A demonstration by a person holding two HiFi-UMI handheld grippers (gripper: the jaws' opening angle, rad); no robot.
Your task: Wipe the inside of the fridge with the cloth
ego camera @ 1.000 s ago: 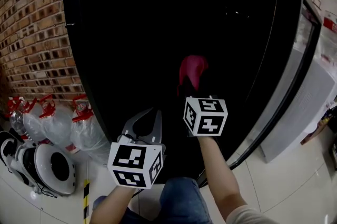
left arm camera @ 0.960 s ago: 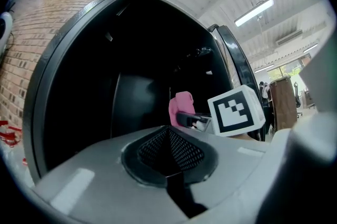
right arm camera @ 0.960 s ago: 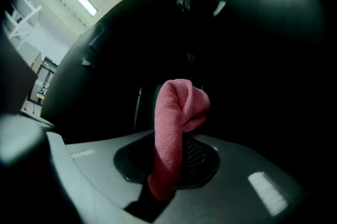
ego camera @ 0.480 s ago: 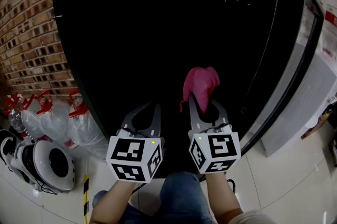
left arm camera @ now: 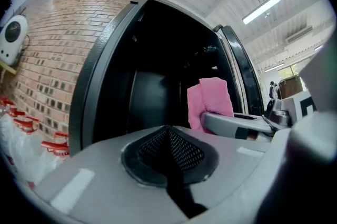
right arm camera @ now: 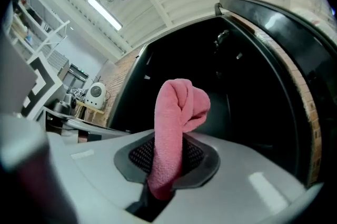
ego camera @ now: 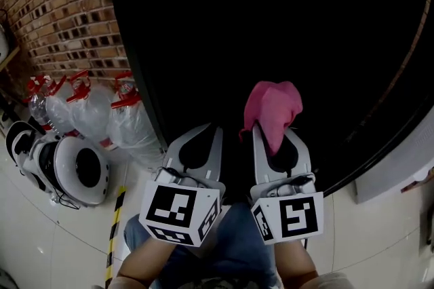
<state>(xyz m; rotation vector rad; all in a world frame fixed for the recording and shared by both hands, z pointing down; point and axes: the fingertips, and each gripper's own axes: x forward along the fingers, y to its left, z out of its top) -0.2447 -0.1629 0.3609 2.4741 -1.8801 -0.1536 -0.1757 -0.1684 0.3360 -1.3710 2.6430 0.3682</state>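
The fridge [ego camera: 285, 23] stands open in front of me, its inside black and unlit. A pink cloth [ego camera: 273, 108] sticks up from my right gripper [ego camera: 266, 135], which is shut on it at the fridge's lower front edge. In the right gripper view the cloth [right arm camera: 176, 123] rises folded out of the closed jaws, with the dark fridge interior [right arm camera: 242, 86] behind. My left gripper [ego camera: 210, 131] hangs just to the left, shut with nothing in it. The left gripper view shows the cloth [left arm camera: 210, 98] beside the fridge opening [left arm camera: 158, 75].
A brick wall [ego camera: 68, 9] runs left of the fridge. Clear bags with red ties [ego camera: 95, 111] and a white round device [ego camera: 74, 172] sit on the tiled floor below it. Yellow-black tape [ego camera: 114, 233] marks the floor. The grey fridge door [ego camera: 400, 172] stands open at the right.
Both grippers have drawn back toward me and lower. The right gripper has brought the pink cloth out of the deep interior to the fridge's front edge. My view has dipped.
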